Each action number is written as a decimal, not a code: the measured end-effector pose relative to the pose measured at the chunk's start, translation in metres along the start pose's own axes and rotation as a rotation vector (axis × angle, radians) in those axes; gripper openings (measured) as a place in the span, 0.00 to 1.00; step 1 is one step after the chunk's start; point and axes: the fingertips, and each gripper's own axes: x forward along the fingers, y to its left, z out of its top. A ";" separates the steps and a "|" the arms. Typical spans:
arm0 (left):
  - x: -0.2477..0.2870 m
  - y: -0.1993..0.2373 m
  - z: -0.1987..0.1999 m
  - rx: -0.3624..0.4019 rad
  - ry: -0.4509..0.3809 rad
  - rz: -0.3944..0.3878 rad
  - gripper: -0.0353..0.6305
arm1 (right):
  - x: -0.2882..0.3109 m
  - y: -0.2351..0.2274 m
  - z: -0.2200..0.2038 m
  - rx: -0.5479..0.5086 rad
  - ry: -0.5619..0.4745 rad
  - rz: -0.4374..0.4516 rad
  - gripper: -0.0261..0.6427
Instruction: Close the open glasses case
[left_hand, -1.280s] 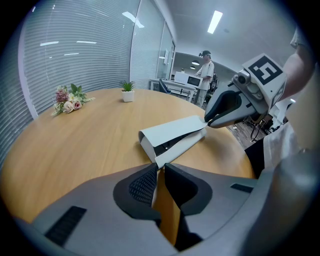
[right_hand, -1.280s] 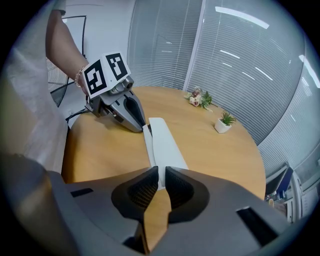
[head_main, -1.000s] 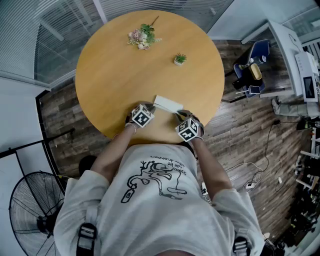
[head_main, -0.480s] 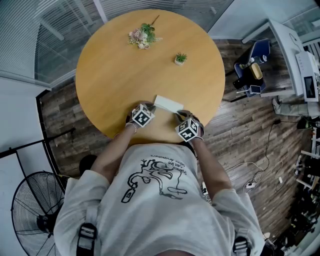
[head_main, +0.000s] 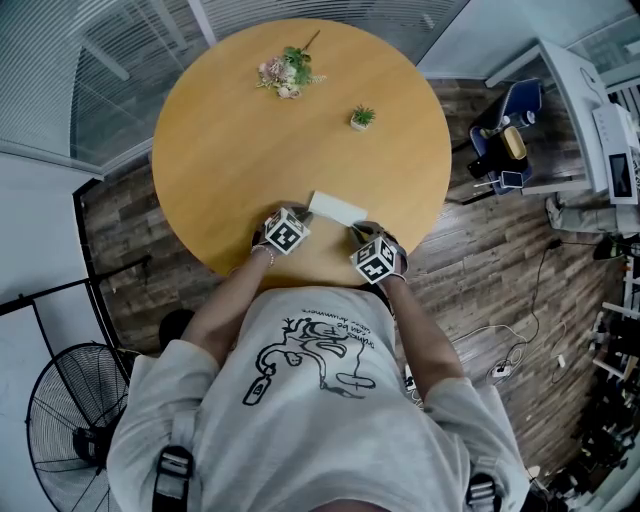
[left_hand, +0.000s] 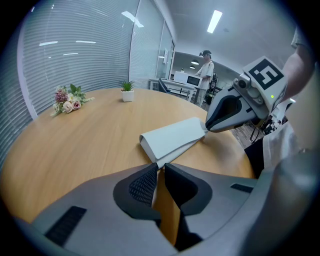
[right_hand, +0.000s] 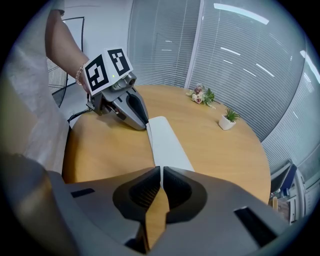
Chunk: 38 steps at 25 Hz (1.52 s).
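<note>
A white glasses case (head_main: 336, 208) lies flat and long on the round wooden table (head_main: 230, 150), close to its near edge. In the left gripper view the case (left_hand: 172, 140) shows a folded flap along one side. My left gripper (head_main: 303, 214) is shut, its tips (left_hand: 160, 167) touching the case's left end. My right gripper (head_main: 357, 228) is shut too, tips (right_hand: 161, 169) against the right end of the case (right_hand: 167, 142). Each gripper shows in the other's view: the right one (left_hand: 206, 128), the left one (right_hand: 146, 125). Nothing visibly sits between either pair of jaws.
A small bunch of flowers (head_main: 285, 72) and a tiny potted plant (head_main: 360, 118) sit on the table's far side. A floor fan (head_main: 70, 410) stands at the lower left, and office furniture (head_main: 510, 140) to the right. A person (left_hand: 205, 67) stands far off.
</note>
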 end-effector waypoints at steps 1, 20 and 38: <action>0.000 0.000 0.000 0.001 -0.002 0.001 0.15 | 0.001 0.000 0.000 0.001 0.001 0.001 0.08; 0.000 0.001 0.001 0.002 0.006 0.011 0.15 | 0.004 0.000 -0.003 0.026 0.016 0.009 0.08; -0.028 0.006 -0.001 -0.079 -0.029 0.043 0.12 | -0.015 -0.007 0.015 0.145 -0.064 -0.018 0.07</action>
